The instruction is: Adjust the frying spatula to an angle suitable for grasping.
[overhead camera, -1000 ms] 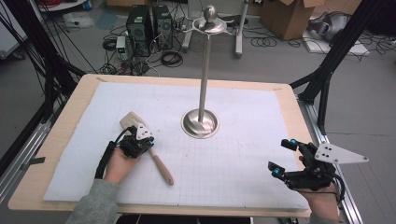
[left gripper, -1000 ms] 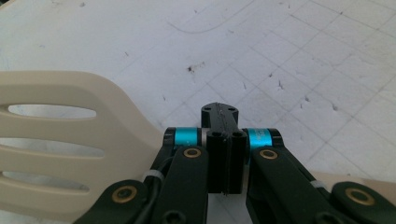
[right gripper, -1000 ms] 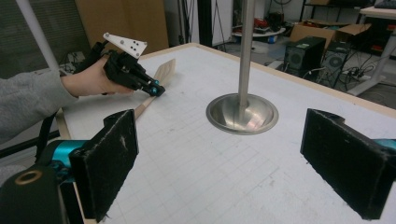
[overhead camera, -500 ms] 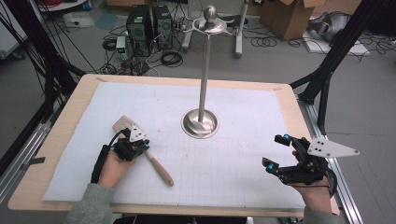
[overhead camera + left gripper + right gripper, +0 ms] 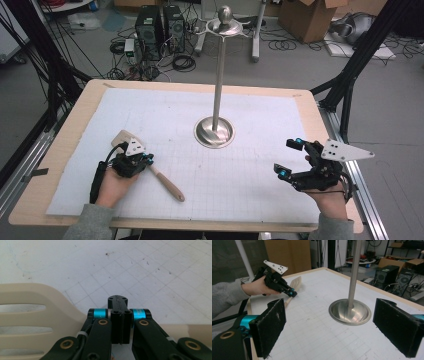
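the wooden spatula (image 5: 150,167) lies flat on the white gridded mat (image 5: 250,100) near the front left corner of the table (image 5: 60,145), its slotted blade pointing toward the left edge and back, its handle running out toward the front edge and the middle. that long axis is a diagonal, and the left gripper (image 5: 134,161) sits right across it at the neck, where blade meets handle.

in the left gripper view the jaws are pressed together, clenched with no gap between the pads, and the spatula's blade (image 5: 30,315) shows at one side of them with the handle coming out at the other. the neck passes beneath the clenched tips; whether they actually pinch the wood or just rest on top of it i cannot tell.

the right gripper (image 5: 290,157) hangs over the front right corner of the table, released, its pads (image 5: 270,327) standing wide apart with nothing between them. it faces across the mat past the round base of the steel stand (image 5: 214,131), which rises from the middle of the mat.

so the spatula is the left hand's business: it lies directly under that claw, well apart from the right one, with the stand's base off to the right and back of it.
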Demonstrator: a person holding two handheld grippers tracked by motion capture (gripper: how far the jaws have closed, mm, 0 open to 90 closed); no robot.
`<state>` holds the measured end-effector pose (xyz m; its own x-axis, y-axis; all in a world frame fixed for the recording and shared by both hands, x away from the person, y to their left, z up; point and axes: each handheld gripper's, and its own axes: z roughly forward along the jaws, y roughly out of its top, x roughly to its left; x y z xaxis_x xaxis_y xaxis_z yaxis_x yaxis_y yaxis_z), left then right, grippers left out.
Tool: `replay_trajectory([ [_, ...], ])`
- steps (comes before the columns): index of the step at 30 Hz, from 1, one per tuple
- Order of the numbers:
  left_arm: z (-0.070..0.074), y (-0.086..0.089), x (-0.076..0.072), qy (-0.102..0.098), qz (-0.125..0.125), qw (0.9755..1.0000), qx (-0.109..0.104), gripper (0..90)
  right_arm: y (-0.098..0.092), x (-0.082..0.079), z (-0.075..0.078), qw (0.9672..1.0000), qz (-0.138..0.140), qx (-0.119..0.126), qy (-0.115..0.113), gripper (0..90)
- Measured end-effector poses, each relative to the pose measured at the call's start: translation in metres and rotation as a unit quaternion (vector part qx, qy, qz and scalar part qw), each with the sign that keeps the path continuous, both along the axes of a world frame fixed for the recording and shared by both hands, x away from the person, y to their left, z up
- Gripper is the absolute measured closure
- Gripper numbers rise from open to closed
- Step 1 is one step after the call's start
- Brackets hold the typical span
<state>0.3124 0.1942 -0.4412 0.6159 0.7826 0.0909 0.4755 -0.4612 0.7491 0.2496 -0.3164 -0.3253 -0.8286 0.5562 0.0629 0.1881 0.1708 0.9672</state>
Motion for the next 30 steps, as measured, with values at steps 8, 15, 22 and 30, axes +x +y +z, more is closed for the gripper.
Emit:
replay_trajectory([
  [8,0.002,0.009,-0.014,0.007,0.011,0.9999,0.001,89.8,0.008,0.009,0.002,0.9999,0.015,0.004,-0.005,10.2],
  [15,0.001,0.016,-0.024,0.012,0.017,0.9998,-0.008,89.8,0.011,0.014,0.003,0.9997,0.022,0.008,-0.009,10.2],
  [22,0.002,0.023,-0.027,0.002,-0.003,0.9994,-0.033,89.8,0.015,0.019,0.003,0.9996,0.026,0.008,-0.006,10.2],
  [30,0.016,0.011,-0.050,-0.016,-0.065,0.9960,-0.060,89.7,0.017,0.025,0.005,0.9993,0.030,0.016,-0.013,10.2],
])
